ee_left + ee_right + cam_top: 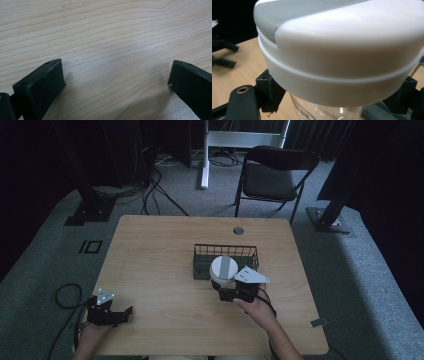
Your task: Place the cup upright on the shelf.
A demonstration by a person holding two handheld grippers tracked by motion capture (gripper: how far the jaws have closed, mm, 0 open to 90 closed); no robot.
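Note:
A clear container with a wide white lid (223,269) that has a grey stripe hangs over the front edge of a black wire basket (226,248). My right gripper (223,288) is shut on it. In the right gripper view the jaws clamp the clear body (324,112) just under the lid (342,57). Whether the container's base is inside the basket is hidden. My left gripper (125,314) rests low at the table's front left corner. It stands open (116,80) over bare wood, with nothing between its fingers.
The wooden table (160,270) has a round cable hole (238,230) near its far edge. A black folding chair (272,175) stands beyond the table. Dark stand bases (90,212) and cables (150,190) lie on the carpet.

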